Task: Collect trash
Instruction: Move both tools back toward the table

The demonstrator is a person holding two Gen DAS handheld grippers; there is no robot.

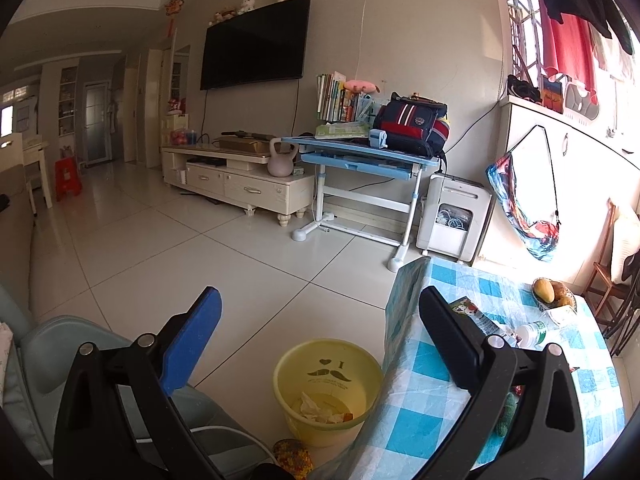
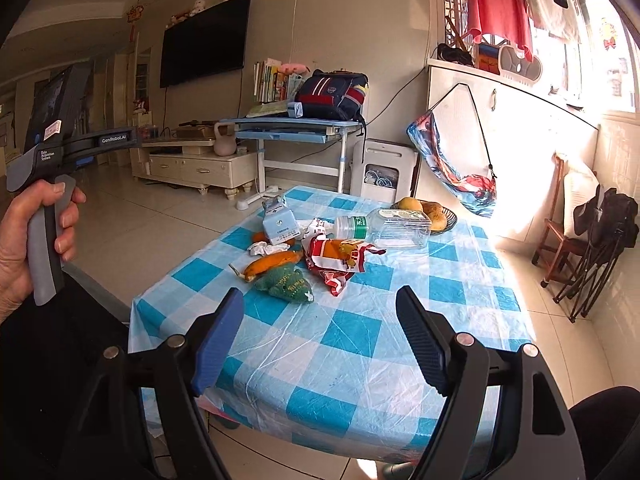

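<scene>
A yellow bin (image 1: pixel 327 388) stands on the floor left of the table and holds crumpled paper. My left gripper (image 1: pixel 320 308) is open and empty, above the bin. In the right wrist view the table (image 2: pixel 360 332) holds a clear plastic bottle (image 2: pixel 388 228) on its side, a small milk carton (image 2: pixel 280 224), a red snack wrapper (image 2: pixel 336 260), a crumpled white paper (image 2: pixel 264 247), a banana peel (image 2: pixel 274 262) and a green knitted toy (image 2: pixel 286 282). My right gripper (image 2: pixel 320 304) is open and empty, in front of and above the trash. The left gripper's handle (image 2: pixel 52 216) shows at the left.
A bowl of fruit (image 2: pixel 430 212) sits at the table's far side. A blue desk (image 1: pixel 360 156) with a backpack, a TV cabinet (image 1: pixel 240 176) and a white appliance (image 1: pixel 452 216) line the far wall. A wooden chair (image 2: pixel 560 216) stands at the right. A padded seat (image 1: pixel 100 360) is beside the bin.
</scene>
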